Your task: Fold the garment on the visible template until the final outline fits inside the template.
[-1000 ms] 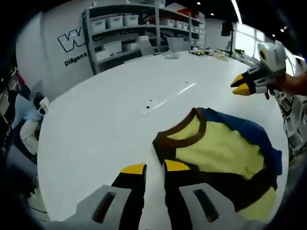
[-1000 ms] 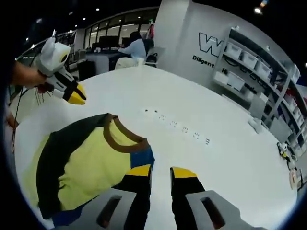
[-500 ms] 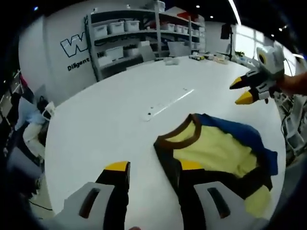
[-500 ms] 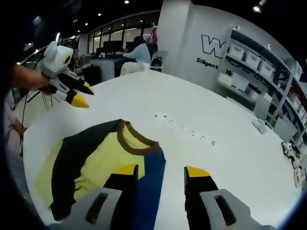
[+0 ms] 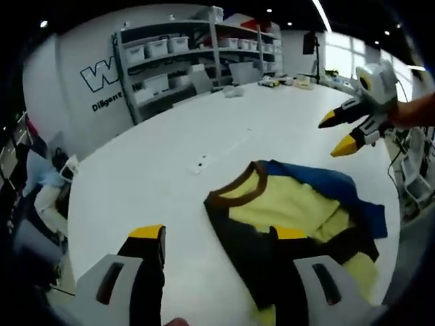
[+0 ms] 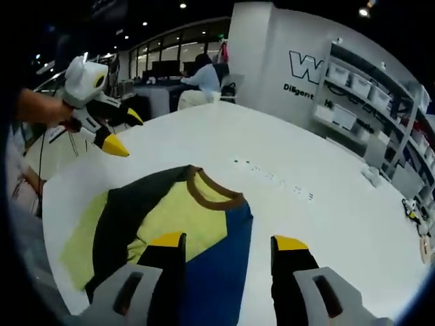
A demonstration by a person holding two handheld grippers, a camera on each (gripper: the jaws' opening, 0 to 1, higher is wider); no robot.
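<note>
Holding both grippers spread over the shirt

Hovering low, my left gripper (image 5: 216,236) has its jaws wide apart at the bottom of the left gripper view, straddling the dark sleeve of the garment (image 5: 292,210) on the white table (image 5: 170,163). My right gripper (image 6: 228,242) is likewise spread over the blue panel, lower centre.

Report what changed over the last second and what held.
Both grippers went from nearly shut to open: the left gripper and the right gripper spread their jaws wide above the garment. Neither took hold of anything. The garment stayed flat on the white table, brown collar toward the shelves.
</note>
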